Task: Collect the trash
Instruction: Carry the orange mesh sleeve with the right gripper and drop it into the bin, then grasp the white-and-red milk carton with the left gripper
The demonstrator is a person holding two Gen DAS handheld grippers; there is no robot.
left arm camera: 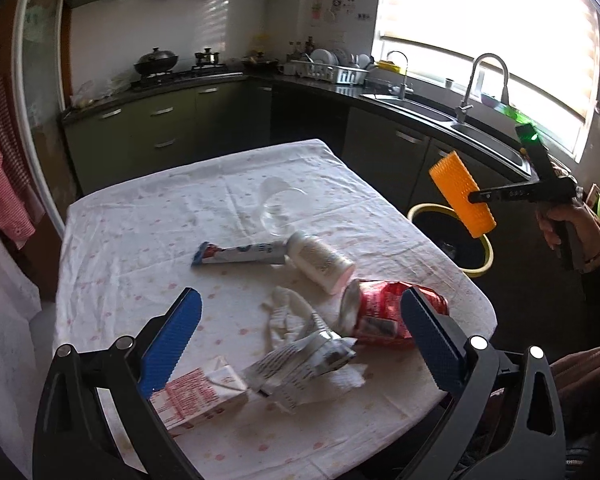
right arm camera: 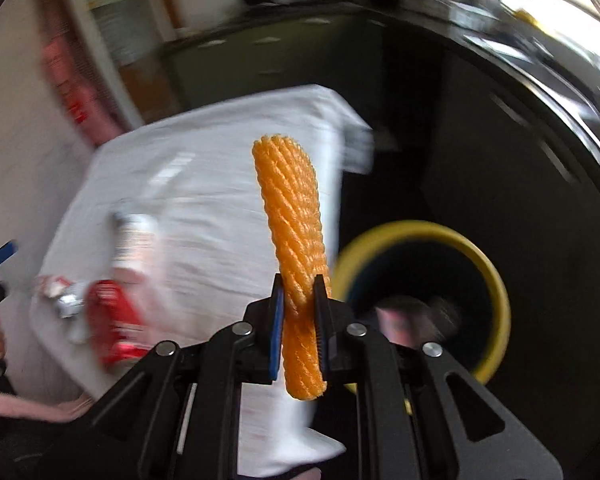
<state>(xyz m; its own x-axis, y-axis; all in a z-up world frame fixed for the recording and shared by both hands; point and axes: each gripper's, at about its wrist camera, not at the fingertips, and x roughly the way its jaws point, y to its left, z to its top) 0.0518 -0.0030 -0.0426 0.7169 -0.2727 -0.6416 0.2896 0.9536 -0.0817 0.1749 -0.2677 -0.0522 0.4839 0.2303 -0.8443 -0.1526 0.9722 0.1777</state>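
Presently, left wrist view: left claw (left arm camera: 300, 344) is hanging released over the counter (left arm camera: 140, 216), blue pads (left arm camera: 172, 344) spread wide, nothing between them. Lying on the cloth below: crushed red can (left arm camera: 384, 312), white bottle (left arm camera: 320, 260) on its side, tube (left arm camera: 240, 254), clear cup (left arm camera: 278, 212) tipped over, carton (left arm camera: 196, 394), crumpled wrapper (left arm camera: 300, 364). Off the counter's right edge, right claw (left arm camera: 470, 197) is gripping an orange foam net (left arm camera: 462, 194) in the air above a yellow-rimmed bin (left arm camera: 485, 266) on the floor; a hand (left arm camera: 560, 220) is holding its handle.

Right wrist view, background blurred: right claw (right arm camera: 298, 304) is clenching the net (right arm camera: 292, 220) near its lower end, net standing upright. Bin (right arm camera: 496, 280) is sitting just right of the net, counter (right arm camera: 220, 168) to the left.
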